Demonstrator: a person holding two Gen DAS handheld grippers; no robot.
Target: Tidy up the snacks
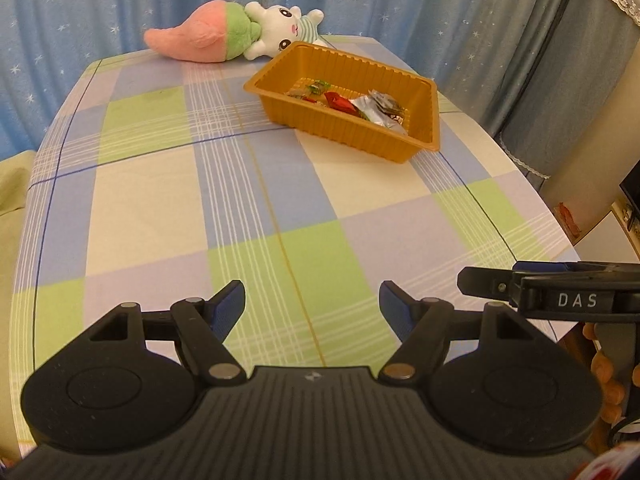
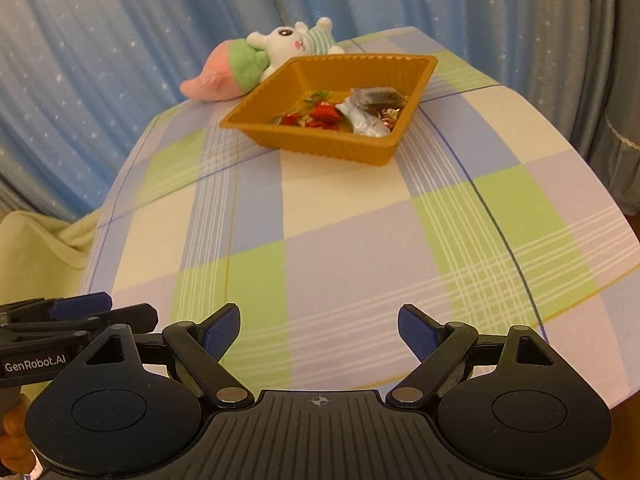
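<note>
Blue ribbed pads [image 1: 230,300], checked tablecloth [image 1: 256,184], ridged amber plastic tray [image 1: 420,136], crinkled wrappers [image 1: 376,110].

light: warm, even, indoor | shadows: soft under tray [image 1: 416,148] | glare: none | focus: sharp centre, slight softness at rims | distortion: strong fisheye bowing counter [image 2: 360,240] edges

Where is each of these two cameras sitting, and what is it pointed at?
Left wrist view: sits on the left tongs, looking down across the checked tablecloth toward the orange tray; its own open tongs show, the right tongs beside them.
Right wrist view: sits on the right tongs, facing likewise; left tongs at its edge.
Shared: tray, wrapped snacks, plush toy, curtain.
</note>
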